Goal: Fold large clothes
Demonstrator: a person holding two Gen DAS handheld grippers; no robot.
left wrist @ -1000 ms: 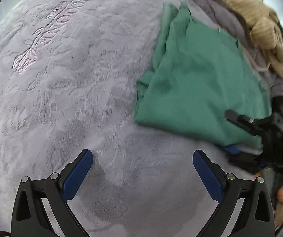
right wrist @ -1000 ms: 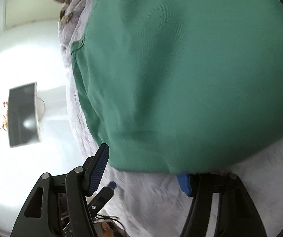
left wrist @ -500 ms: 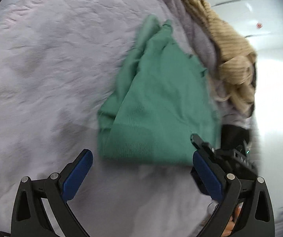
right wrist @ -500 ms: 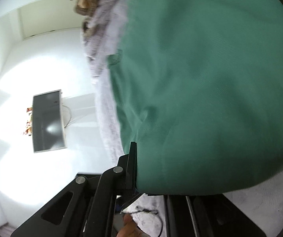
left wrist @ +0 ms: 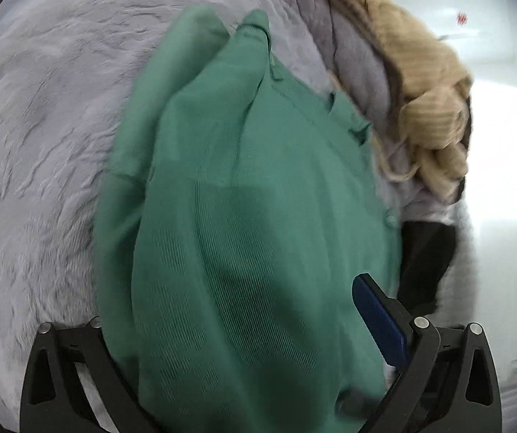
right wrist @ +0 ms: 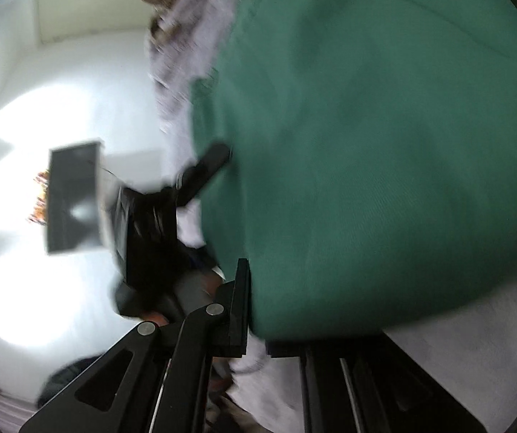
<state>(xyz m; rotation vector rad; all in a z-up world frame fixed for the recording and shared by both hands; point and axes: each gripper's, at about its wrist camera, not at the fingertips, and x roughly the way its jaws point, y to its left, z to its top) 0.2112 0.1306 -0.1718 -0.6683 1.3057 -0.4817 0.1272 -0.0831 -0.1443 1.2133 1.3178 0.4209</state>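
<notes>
Left wrist view: a green knit garment [left wrist: 244,216] fills the middle of the picture, lying on a pale lilac plush blanket [left wrist: 42,126] that covers the bed. The left gripper [left wrist: 244,328] has its jaws spread wide with the green cloth lying between them; the blue-padded finger at 4 o'clock shows plainly, while the one at 8 o'clock is hidden under the cloth. A tan ribbed knit garment [left wrist: 428,108] lies bunched at 2 o'clock, at the blanket's edge, near the green one.

The right wrist view is blurred. The green garment [right wrist: 384,144] takes up everything from 12 to 4 o'clock. The right gripper [right wrist: 255,306] has its jaws pressed together, pinching the lower hem of the green cloth. A dark flat screen [right wrist: 73,198] on a white wall shows at 9 o'clock.
</notes>
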